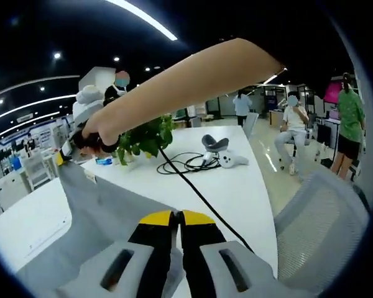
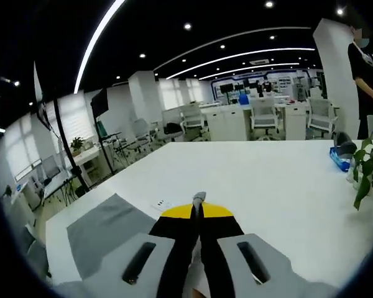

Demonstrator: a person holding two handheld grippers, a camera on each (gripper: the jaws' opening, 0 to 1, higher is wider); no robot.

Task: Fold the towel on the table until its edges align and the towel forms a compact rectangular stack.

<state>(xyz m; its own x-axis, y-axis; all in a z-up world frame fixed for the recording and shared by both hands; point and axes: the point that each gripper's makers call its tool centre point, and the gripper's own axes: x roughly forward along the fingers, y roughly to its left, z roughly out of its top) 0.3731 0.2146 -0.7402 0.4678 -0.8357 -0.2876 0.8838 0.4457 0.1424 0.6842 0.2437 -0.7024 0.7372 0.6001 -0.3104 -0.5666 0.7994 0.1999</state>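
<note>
**Grey towel, mid-fold, both grippers clamped on cloth**

Left gripper (image 1: 176,218) — jaws pressed together, yellow tips meeting, grey towel (image 1: 105,208) pinched between them. Cloth seen running from the jaws up and away to the left, stretched taut toward the far corner, where the other gripper (image 1: 81,141) gripped it under a person's bare forearm (image 1: 193,77). Remainder of the towel draped over the white table (image 1: 236,186), near its corner.

Right gripper (image 2: 199,214) — jaws closed to a narrow line, a small tuft of grey cloth poking out between the yellow tips. In the right gripper view, towel (image 2: 102,233) lay flat on the table (image 2: 267,186) to the left of the jaws, near the table's front-left corner; a small white tag (image 2: 161,205) showed just beyond it.

Other items logged on the table:
- potted green plant (image 1: 146,138), behind the raised cloth
- black cable (image 1: 199,195), looped beside the plant and trailing toward the near edge
- white and grey handheld controller (image 1: 221,152), just beside the cable loops
- small blue object (image 2: 339,160), near the far right edge in the right gripper view

Surroundings — grey mesh chair (image 1: 323,230) beside the table; open office with desks, chairs, ceiling strip lights; several people standing or seated in the background.
</note>
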